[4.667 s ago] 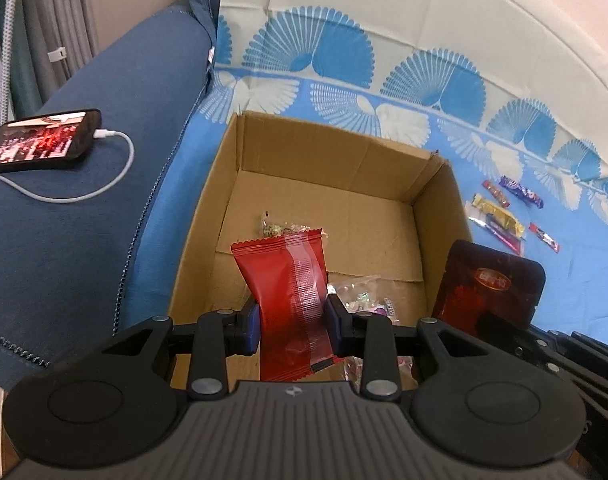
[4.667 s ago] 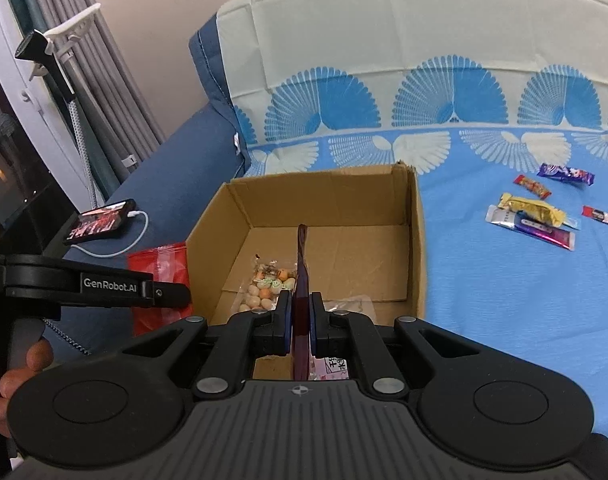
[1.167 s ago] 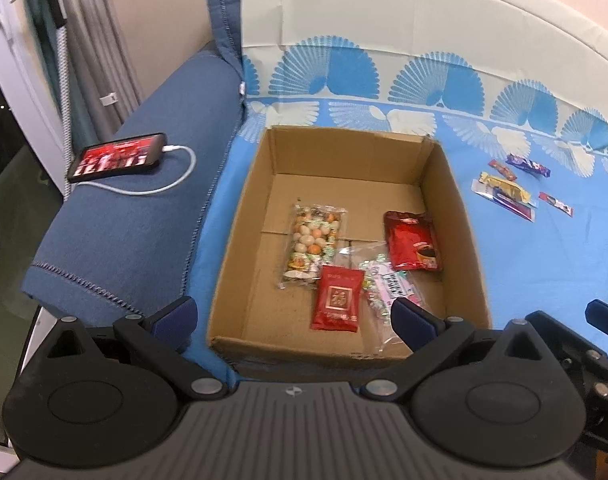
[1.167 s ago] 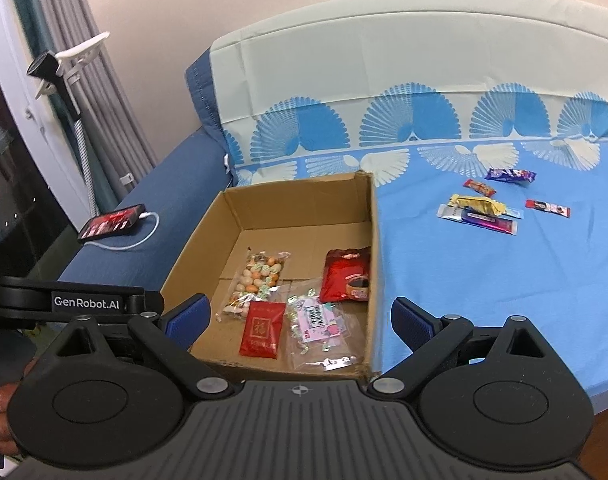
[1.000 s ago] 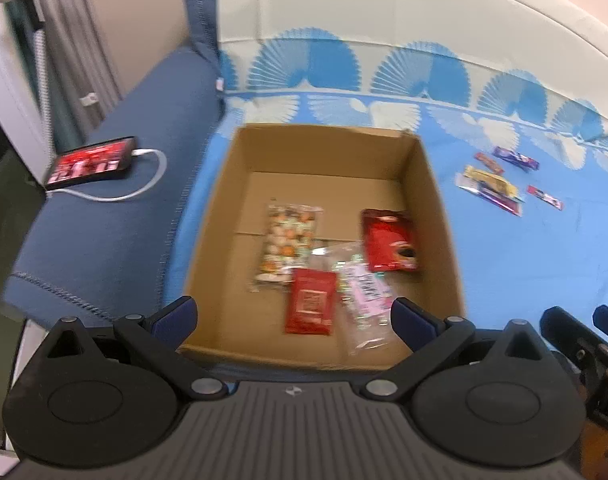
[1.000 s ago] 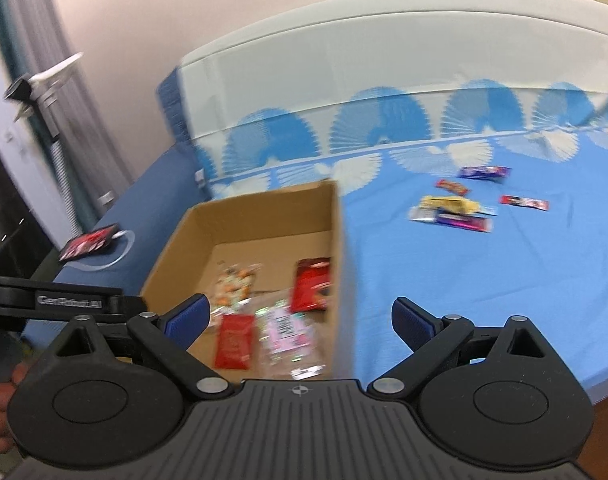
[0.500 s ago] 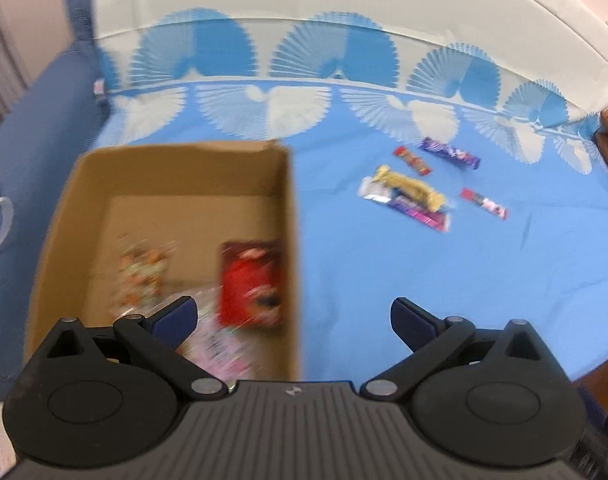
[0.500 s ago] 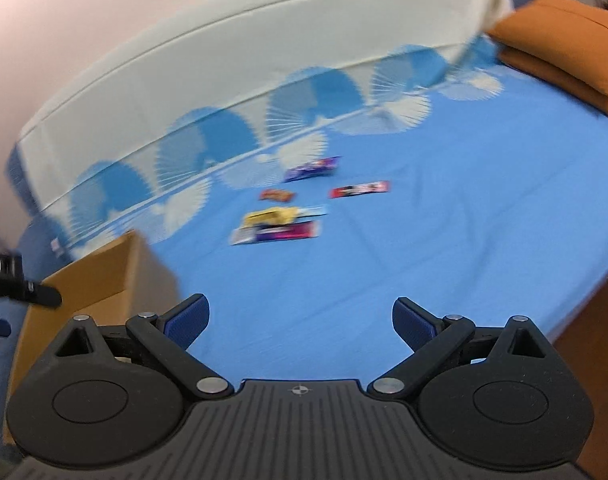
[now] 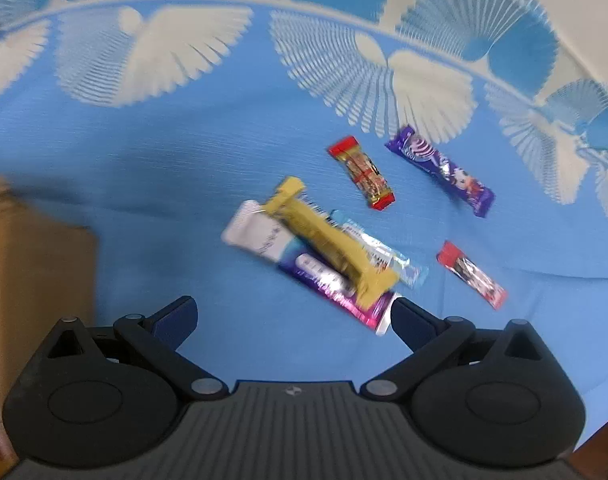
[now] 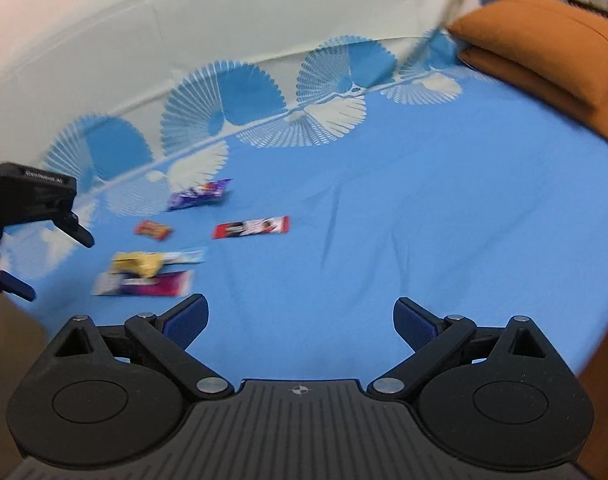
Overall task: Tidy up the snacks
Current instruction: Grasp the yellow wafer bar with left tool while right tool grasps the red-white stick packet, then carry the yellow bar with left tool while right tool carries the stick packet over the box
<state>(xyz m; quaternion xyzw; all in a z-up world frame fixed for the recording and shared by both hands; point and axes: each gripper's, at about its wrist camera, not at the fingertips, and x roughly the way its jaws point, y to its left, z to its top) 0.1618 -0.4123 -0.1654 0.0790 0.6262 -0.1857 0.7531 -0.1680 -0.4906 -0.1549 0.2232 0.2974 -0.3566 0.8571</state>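
Several snack bars lie on the blue bedsheet. In the left wrist view a yellow bar point(image 9: 331, 241) lies across a white and purple bar point(image 9: 304, 268), with a small red bar point(image 9: 362, 173), a purple bar point(image 9: 440, 170) and a red stick point(image 9: 471, 274) beyond. My left gripper point(image 9: 294, 314) is open and empty, just short of the yellow bar. My right gripper point(image 10: 300, 318) is open and empty above bare sheet; the red stick point(image 10: 251, 227) and the yellow bar point(image 10: 138, 262) lie to its far left. The left gripper's fingers point(image 10: 70, 228) show at that view's left edge.
The cardboard box's edge point(image 9: 32, 264) stands at the left. An orange pillow point(image 10: 544, 52) lies at the back right of the bed. The white headboard cover point(image 10: 224, 28) rises behind the sheet. The bed's edge and wooden floor point(image 10: 600, 364) are at the right.
Both grippers have let go of the red packets, which stay in the box, and opened. Both have swung right, away from the box; the left has closed in on the bars.
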